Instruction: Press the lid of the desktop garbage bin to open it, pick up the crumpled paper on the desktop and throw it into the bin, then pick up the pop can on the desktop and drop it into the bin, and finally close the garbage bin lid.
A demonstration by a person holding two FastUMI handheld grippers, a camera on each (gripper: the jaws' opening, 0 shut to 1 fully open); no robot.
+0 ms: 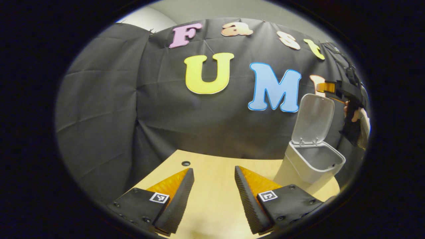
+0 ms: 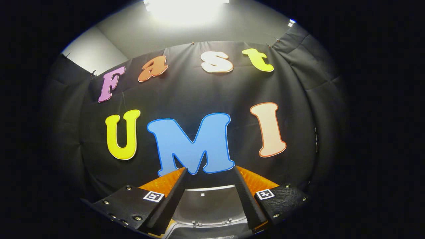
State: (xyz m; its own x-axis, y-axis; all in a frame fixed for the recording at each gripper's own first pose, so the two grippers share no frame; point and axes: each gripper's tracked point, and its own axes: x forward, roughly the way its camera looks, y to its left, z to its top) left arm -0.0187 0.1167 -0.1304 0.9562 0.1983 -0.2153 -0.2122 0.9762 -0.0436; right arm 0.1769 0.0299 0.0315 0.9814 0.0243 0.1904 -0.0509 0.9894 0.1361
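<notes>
No readable text — just square coded markers, seemingly wordless, on both grippers' fingers (image 1: 176, 196).

A pale wooden bench (image 1: 215, 199) with a rounded far edge meets the black cloth wall. A small dark hole (image 1: 186, 163) sits near its far left edge. A white bin (image 1: 310, 166) stands on its right side, lid (image 1: 313, 119) raised upright.

At the right of the left gripper view, the bin (image 1: 313, 162) and its raised lid (image 1: 314, 120) look like smooth, matt plastic. The bench (image 1: 212, 192) below has a pale, smooth wood finish. The booth wall (image 1: 132, 109) is creased matt cloth.
</notes>
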